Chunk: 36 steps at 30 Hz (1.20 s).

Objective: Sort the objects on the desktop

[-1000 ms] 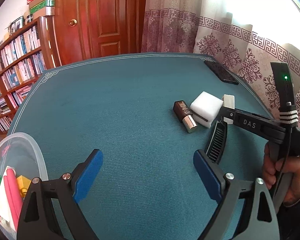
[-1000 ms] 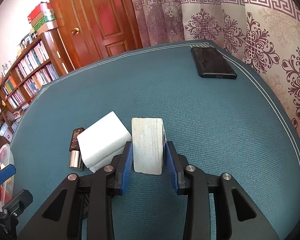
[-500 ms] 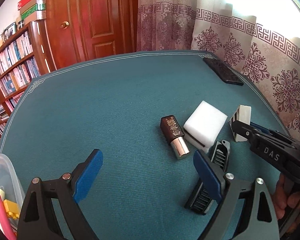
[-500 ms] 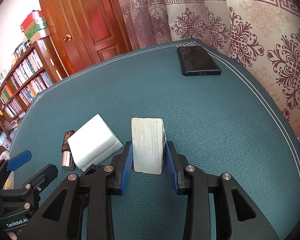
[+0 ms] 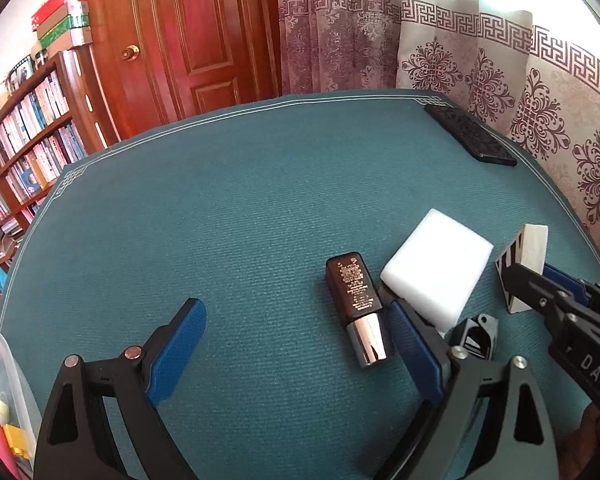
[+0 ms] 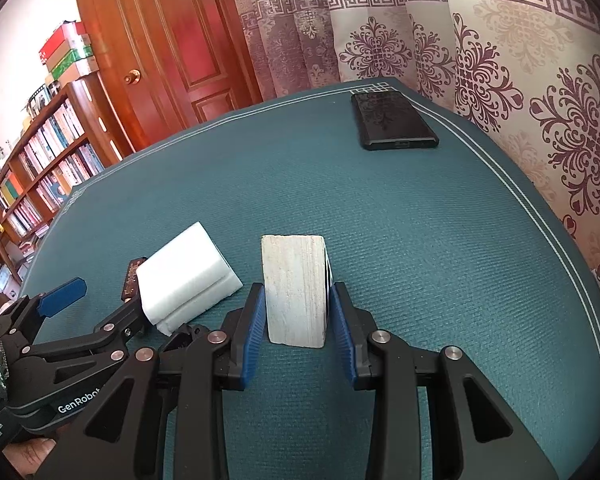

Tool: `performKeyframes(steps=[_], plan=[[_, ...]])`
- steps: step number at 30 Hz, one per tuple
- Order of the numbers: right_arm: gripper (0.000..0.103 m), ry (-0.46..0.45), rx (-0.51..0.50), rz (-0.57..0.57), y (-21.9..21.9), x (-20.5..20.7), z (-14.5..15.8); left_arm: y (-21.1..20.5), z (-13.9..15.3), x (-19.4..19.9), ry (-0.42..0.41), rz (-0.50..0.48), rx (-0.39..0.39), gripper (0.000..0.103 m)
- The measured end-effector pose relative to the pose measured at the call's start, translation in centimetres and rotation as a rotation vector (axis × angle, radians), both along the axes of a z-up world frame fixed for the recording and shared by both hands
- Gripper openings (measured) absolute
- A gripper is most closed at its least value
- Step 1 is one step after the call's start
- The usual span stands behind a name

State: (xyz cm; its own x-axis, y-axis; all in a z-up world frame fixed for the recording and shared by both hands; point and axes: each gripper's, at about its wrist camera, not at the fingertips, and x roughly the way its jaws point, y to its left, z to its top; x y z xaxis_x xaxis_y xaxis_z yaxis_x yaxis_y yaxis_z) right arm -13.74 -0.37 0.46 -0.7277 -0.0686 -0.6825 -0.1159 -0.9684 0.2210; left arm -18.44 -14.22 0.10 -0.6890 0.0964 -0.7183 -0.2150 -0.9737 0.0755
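1. Your right gripper [image 6: 298, 334] is pinching the deck of cards [image 6: 294, 290] by its two broad faces, worn edge up: a good hold for carrying it off whole
2. Your left gripper [image 5: 296, 344] is spread wide and empty, low over the teal table [image 5: 220, 220], with the lipstick tube [image 5: 358, 304] lying between its pads [image 5: 414, 354]; looks lined up for that pick
3. The white foam block [image 5: 436, 266] sits just beside the lipstick tube, resting on a black clip [image 5: 478, 336], probably a hair clip; view's poor
4. The clear plastic bin [image 5: 4, 372] at far left already holds coloured bits: likely your drop point
5. The black phone [image 6: 394, 126] lies well apart at the far edge, untouched
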Motion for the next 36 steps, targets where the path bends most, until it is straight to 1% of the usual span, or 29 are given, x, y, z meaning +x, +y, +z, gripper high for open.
performKeyframes(steps=[2, 3, 4, 6, 8, 10, 13, 17, 18, 20, 22, 23, 24, 25, 27, 31, 36], plan=[[0.036, 0.001, -0.001, -0.003, 0.0, 0.1, 0.0, -0.1, -0.1, -0.3, -0.005, 0.005, 0.004, 0.093], [0.036, 0.001, -0.002, -0.005, 0.0, 0.1, 0.0, -0.2, -0.2, -0.4, -0.009, 0.008, 0.008, 0.090], [0.036, 0.001, -0.003, -0.006, 0.0, 0.2, 0.0, -0.2, -0.2, -0.5, -0.014, 0.007, 0.013, 0.084], [0.036, 0.002, -0.001, -0.009, 0.0, 0.2, 0.0, -0.2, -0.4, -0.8, -0.031, -0.004, 0.028, 0.074], [0.036, 0.002, 0.004, -0.012, -0.1, 0.2, 0.0, -0.1, -0.3, -0.9, -0.029, -0.012, 0.033, 0.069], [0.036, 0.001, 0.005, -0.012, -0.1, 0.2, -0.1, 0.2, -0.3, -0.9, -0.024, -0.024, 0.028, 0.061], [0.036, 0.003, 0.000, -0.012, -0.1, 0.2, -0.1, 0.5, -0.3, -1.1, -0.020, -0.038, 0.025, 0.057], [0.036, 0.008, -0.019, -0.010, 0.1, 0.1, -0.1, 0.6, -0.2, -1.5, -0.025, -0.044, 0.041, 0.056], [0.036, 0.009, -0.024, -0.009, 0.2, 0.1, -0.2, 0.5, -0.2, -1.6, -0.027, -0.044, 0.044, 0.054], [0.036, 0.010, -0.028, -0.007, 0.3, 0.0, -0.2, 0.5, -0.2, -1.7, -0.026, -0.047, 0.049, 0.048], [0.036, 0.010, -0.025, -0.006, 0.3, 0.0, -0.2, 0.7, -0.2, -1.5, -0.020, -0.057, 0.045, 0.036], [0.036, 0.010, -0.022, -0.006, 0.2, 0.0, -0.2, 0.9, -0.2, -1.4, -0.017, -0.066, 0.042, 0.034], [0.036, 0.009, -0.021, -0.007, 0.2, 0.0, -0.3, 1.1, -0.1, -1.3, -0.014, -0.077, 0.038, 0.028], [0.036, 0.009, -0.020, -0.007, 0.2, 0.0, -0.3, 1.2, -0.2, -1.2, -0.011, -0.088, 0.036, 0.024], [0.036, 0.010, -0.019, -0.007, 0.2, 0.0, -0.3, 1.2, -0.2, -1.1, -0.009, -0.097, 0.039, 0.024], [0.036, 0.010, -0.008, -0.011, 0.0, -0.1, -0.4, 0.4, -0.2, -1.3, -0.024, -0.103, 0.095, 0.024], [0.036, 0.012, -0.011, -0.019, 0.1, -0.1, -0.4, -0.3, -0.3, -1.4, -0.033, -0.107, 0.141, 0.023]])
